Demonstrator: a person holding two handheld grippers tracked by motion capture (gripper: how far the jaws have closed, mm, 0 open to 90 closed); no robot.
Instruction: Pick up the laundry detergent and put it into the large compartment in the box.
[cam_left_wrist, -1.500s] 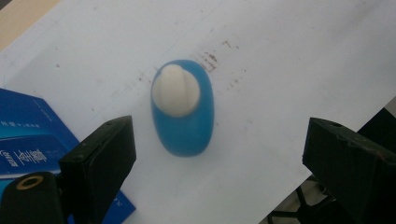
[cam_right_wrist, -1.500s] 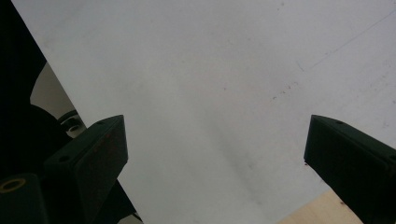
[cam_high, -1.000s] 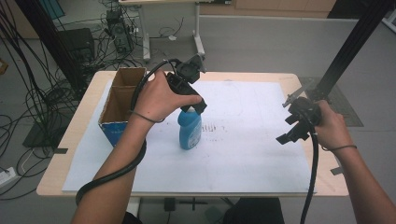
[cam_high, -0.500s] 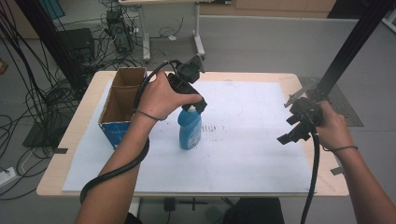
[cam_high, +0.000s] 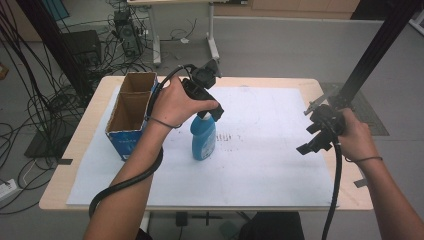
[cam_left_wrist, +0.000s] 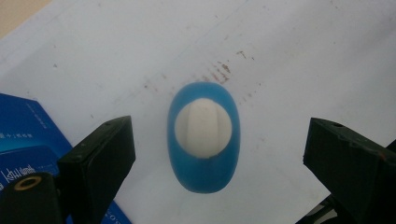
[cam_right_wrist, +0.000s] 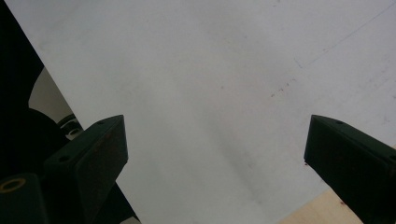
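A lab or test room, grey floor strewn with black cables (cam_high: 35, 100), electronics boxes (cam_high: 80, 47) on the floor, wooden table (cam_high: 90, 130) under white paper (cam_high: 270, 150), black metal frame (cam_high: 375, 55) alongside

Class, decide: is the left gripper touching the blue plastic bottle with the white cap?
Apart. In the left gripper view, the blue plastic bottle stands between open jaws of the left gripper, white paper visible either side.

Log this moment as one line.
left gripper open above blue bottle | bottle upright on paper | right gripper open, idle
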